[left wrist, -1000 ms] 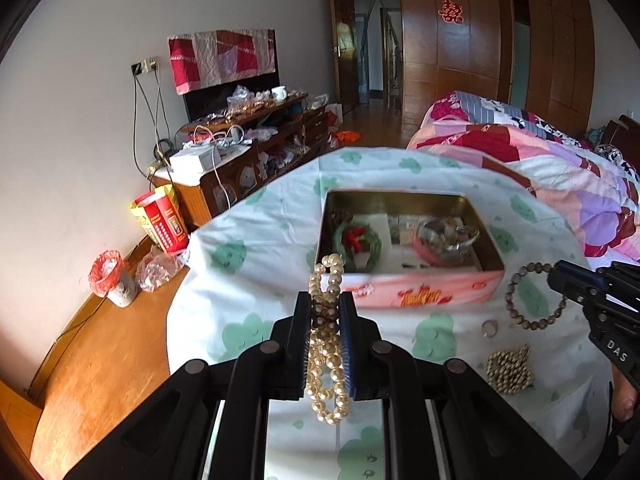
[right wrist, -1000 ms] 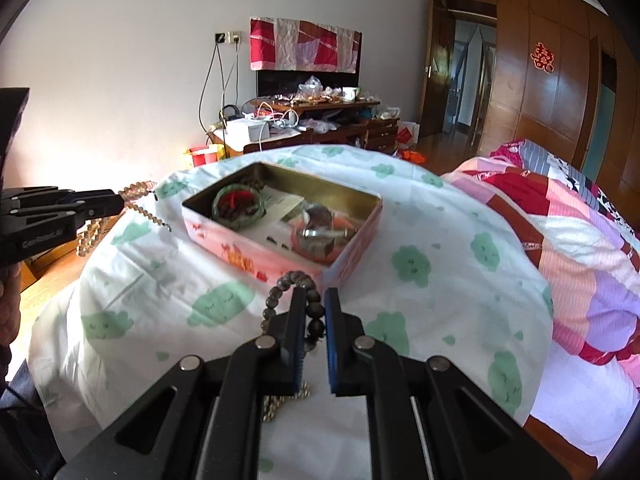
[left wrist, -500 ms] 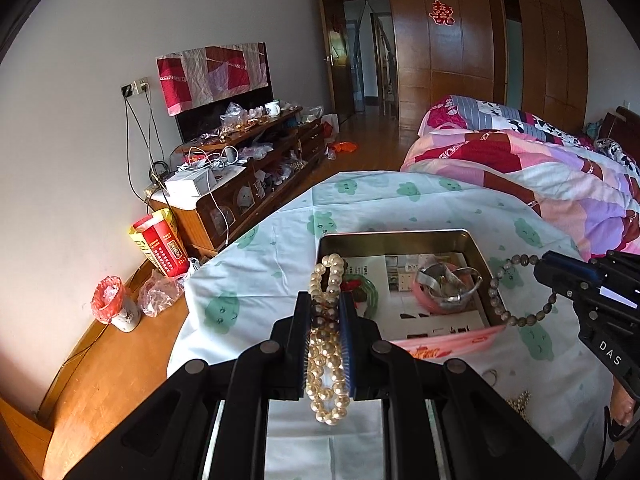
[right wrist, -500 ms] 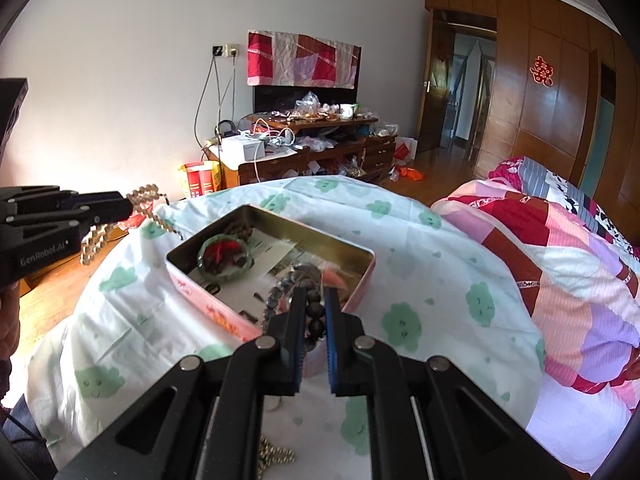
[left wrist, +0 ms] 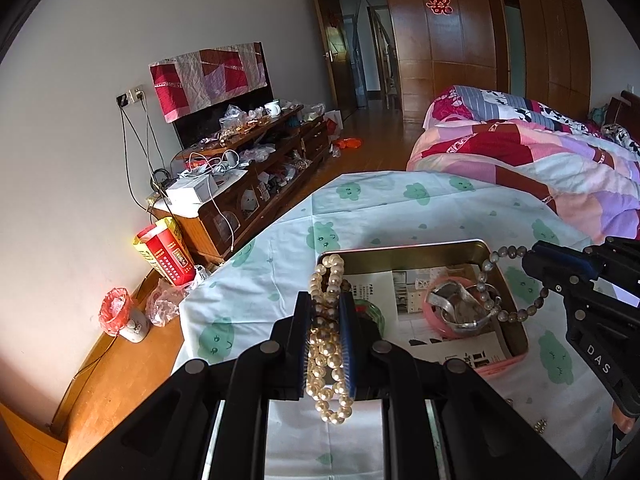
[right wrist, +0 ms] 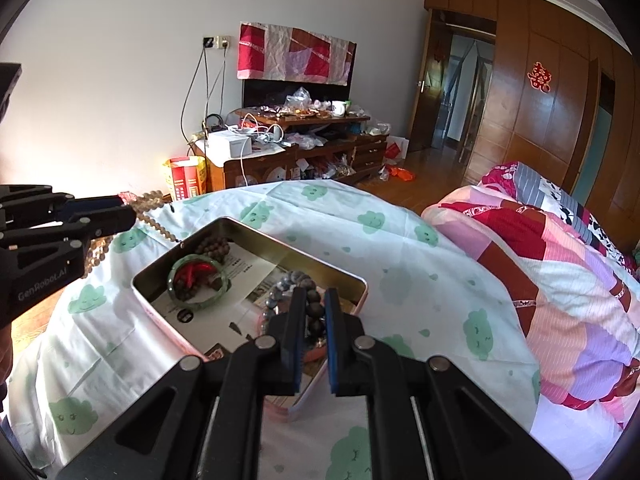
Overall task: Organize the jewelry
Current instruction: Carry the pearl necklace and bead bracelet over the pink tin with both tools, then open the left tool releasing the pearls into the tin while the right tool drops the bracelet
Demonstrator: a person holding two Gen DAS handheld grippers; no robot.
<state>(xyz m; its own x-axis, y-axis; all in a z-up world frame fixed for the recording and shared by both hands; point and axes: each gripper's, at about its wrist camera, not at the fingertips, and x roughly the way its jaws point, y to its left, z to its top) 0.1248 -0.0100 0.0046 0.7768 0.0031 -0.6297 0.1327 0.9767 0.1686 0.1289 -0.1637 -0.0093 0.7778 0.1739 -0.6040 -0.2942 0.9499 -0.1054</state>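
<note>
1. Tin (left wrist: 516, 322) held a green bangle (right wrist: 199, 280), pink bangle w/ silver piece (left wrist: 456, 310), dark beads, paper lining.
2. Left gripper (left wrist: 325, 316) was clamped on pearl strand (left wrist: 328, 344), hanging lengthwise betw. pads at tin's near-left edge.
3. Right gripper (right wrist: 311, 318) was clamped on bead bracelet (left wrist: 504, 280), loop dangling over tin.
4. Tin sat on cloud-print cloth (right wrist: 420, 264); bed beside, cluttered cabinet (right wrist: 288, 152) behind.

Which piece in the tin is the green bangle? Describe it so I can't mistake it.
On the table with the cloud-print cloth sits an open metal tin lined with printed paper. In the right wrist view, look to its left end: the green bangle lies flat there. It alone is a translucent green ring, with something red and dark beads inside it, unlike the pink dish at the other end.
</note>
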